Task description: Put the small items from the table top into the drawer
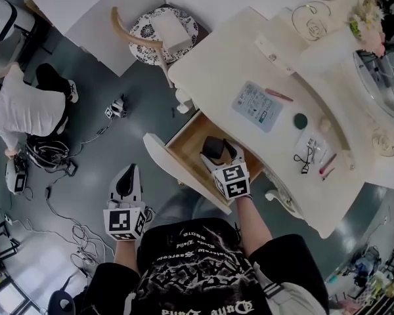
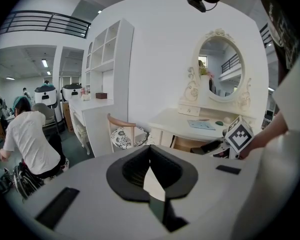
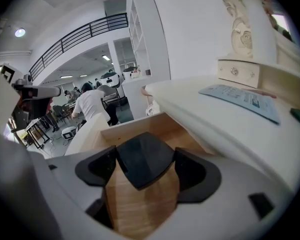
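The vanity table's wooden drawer stands pulled out. My right gripper reaches into it and is shut on a flat black box, which spans from jaw to jaw just above the drawer floor. On the white table top lie a pale blue card, a pink pen, a dark green round lid, black-framed glasses and a pink stick. My left gripper hangs off to the left over the floor, jaws together and empty.
A chair with a patterned cushion stands left of the table. A person in a white shirt crouches on the floor at far left among cables. The oval mirror and flowers are at the table's back.
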`<state>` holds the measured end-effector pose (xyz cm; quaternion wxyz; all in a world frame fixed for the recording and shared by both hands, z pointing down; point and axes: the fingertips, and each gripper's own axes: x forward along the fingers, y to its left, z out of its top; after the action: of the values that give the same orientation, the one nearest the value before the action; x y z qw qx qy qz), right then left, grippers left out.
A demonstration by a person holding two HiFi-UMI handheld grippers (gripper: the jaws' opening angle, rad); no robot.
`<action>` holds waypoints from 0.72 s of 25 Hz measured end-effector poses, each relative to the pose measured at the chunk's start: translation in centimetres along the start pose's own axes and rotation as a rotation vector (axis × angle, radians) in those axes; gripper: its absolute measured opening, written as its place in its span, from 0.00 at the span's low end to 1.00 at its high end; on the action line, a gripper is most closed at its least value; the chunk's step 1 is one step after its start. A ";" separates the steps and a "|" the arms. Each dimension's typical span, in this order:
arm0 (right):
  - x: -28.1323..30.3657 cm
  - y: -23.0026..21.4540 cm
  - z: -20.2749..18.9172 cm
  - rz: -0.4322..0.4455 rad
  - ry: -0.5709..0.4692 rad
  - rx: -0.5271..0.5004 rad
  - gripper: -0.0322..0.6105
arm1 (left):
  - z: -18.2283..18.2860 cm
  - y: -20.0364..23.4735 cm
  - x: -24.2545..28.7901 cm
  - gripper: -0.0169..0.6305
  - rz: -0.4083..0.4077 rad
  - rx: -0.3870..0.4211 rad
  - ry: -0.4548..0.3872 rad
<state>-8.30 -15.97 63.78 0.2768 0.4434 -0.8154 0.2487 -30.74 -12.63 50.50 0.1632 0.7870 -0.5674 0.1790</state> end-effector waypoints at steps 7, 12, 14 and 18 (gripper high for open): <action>1.8 -1.1 -0.5 -0.023 0.003 0.045 0.63 | -0.7 0.2 0.2 0.05 0.006 0.004 0.028; 2.9 -1.6 -1.0 -0.045 0.010 0.052 0.63 | -1.1 -0.1 0.4 0.05 0.004 0.018 0.042; 3.2 -1.5 -1.2 -0.056 0.011 0.049 0.63 | -1.0 -0.2 0.3 0.05 0.001 0.045 0.047; 4.2 -2.0 -1.2 -0.074 0.008 0.048 0.63 | -0.8 -0.2 0.1 0.05 0.004 0.053 0.044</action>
<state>-8.23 -18.58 67.76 0.2783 0.4790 -0.7911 0.2594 -30.64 -12.29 51.25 0.1545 0.7859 -0.5602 0.2112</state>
